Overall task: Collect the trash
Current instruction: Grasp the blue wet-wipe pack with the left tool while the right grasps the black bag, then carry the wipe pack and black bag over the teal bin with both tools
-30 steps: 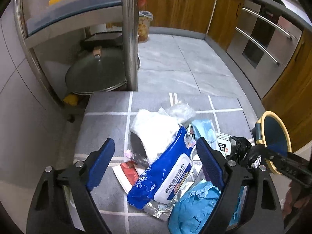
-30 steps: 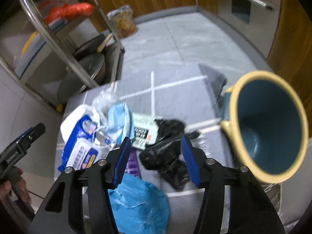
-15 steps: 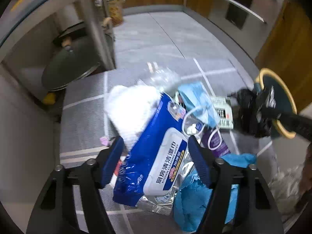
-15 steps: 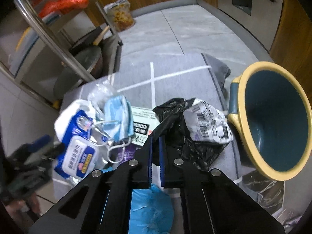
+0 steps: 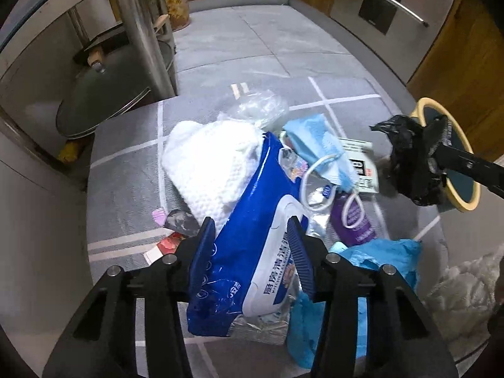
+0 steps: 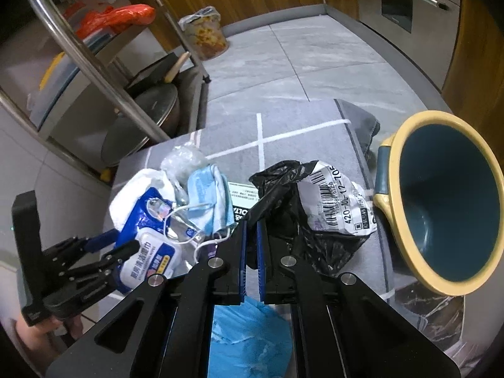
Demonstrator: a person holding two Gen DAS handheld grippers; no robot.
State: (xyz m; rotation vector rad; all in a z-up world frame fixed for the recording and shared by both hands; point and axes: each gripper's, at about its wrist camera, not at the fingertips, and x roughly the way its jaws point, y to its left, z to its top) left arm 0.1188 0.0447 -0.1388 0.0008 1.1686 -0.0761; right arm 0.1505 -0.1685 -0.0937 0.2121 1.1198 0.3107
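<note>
Dangling from the right gripper [image 6: 250, 245], the black plastic bag [image 6: 283, 220] with its barcode label hangs just beside the mouth of the blue bin [image 6: 447, 201], presumably so it can be dropped in; the fingers are clenched on a pinch of the film. The left gripper [image 5: 252, 249] has its fingers around the blue wet-wipe pack [image 5: 252, 252], apparently closing on it as the next piece. Around it on the grey mat [image 5: 126, 189] the rest lies heaped: a white cloth [image 5: 211, 163], a face mask [image 5: 318, 151], a purple packet [image 5: 352, 220] and crumpled blue plastic [image 5: 378, 258].
</note>
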